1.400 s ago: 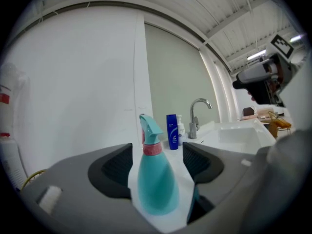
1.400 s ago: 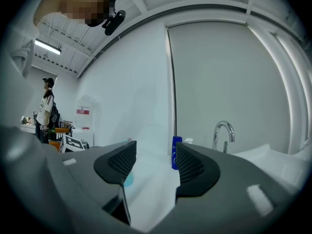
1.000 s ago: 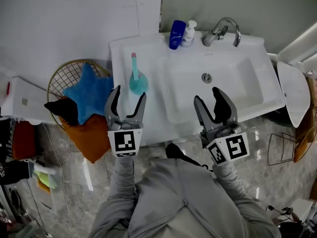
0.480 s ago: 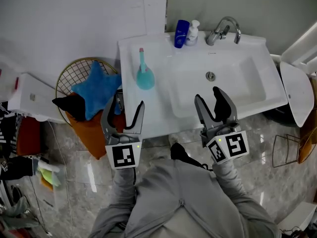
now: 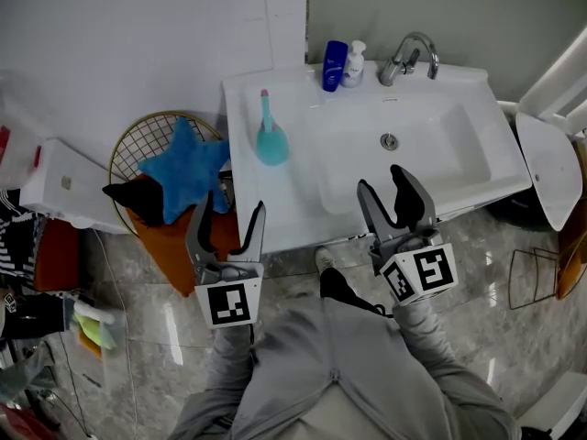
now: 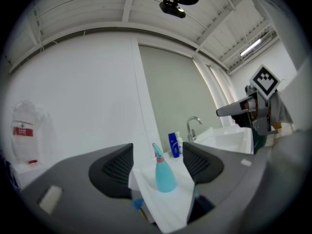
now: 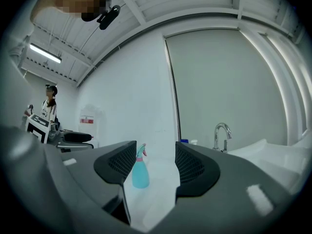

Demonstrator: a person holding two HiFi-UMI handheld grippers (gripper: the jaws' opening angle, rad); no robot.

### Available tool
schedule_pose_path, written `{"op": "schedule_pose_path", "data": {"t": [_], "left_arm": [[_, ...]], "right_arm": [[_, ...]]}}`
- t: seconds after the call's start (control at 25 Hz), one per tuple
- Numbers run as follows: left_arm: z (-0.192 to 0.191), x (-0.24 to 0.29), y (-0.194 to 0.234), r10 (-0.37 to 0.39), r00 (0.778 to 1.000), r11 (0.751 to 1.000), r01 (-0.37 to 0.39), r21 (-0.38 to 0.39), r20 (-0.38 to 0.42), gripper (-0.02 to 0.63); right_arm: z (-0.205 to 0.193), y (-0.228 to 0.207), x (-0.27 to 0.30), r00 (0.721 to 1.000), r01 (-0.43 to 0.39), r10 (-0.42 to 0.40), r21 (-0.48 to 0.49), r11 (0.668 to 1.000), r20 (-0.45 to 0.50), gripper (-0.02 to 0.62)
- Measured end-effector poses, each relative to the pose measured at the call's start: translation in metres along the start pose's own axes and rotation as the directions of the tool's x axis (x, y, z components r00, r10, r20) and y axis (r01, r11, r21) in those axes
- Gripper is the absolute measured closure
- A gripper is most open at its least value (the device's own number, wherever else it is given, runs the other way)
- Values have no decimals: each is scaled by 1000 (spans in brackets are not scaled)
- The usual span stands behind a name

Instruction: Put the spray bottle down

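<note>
Left tool (image 5: 229, 218): spread, empty.
Right tool (image 5: 382, 186): spread, empty.
Bottle (image 5: 270, 140): upright on sink (image 5: 275, 211) ledge.
Advice: back off straight, no nudging.

Both grey-sleeved arms reach forward. The left gripper (image 5: 229, 214) hangs just off the front left corner of the sink (image 5: 440, 168), jaws apart and empty. The right gripper (image 5: 382, 191) hovers over its front rim, jaws likewise spread.
</note>
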State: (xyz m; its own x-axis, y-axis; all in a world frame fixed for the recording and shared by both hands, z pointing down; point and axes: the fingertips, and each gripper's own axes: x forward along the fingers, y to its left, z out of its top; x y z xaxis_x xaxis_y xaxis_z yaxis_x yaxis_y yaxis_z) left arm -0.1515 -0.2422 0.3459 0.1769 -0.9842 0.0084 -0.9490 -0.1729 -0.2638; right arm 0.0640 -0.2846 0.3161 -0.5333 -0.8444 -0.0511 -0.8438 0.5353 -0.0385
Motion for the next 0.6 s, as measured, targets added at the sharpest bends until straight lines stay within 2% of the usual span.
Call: {"op": "schedule_pose_path", "data": {"t": [0.6], "left_arm": [[8,-17,1,24,1000,999,-24,-30,12,249]], "right_arm": [[1,10,-13,1000,-1,1,-20,1000,-10,347]]}}
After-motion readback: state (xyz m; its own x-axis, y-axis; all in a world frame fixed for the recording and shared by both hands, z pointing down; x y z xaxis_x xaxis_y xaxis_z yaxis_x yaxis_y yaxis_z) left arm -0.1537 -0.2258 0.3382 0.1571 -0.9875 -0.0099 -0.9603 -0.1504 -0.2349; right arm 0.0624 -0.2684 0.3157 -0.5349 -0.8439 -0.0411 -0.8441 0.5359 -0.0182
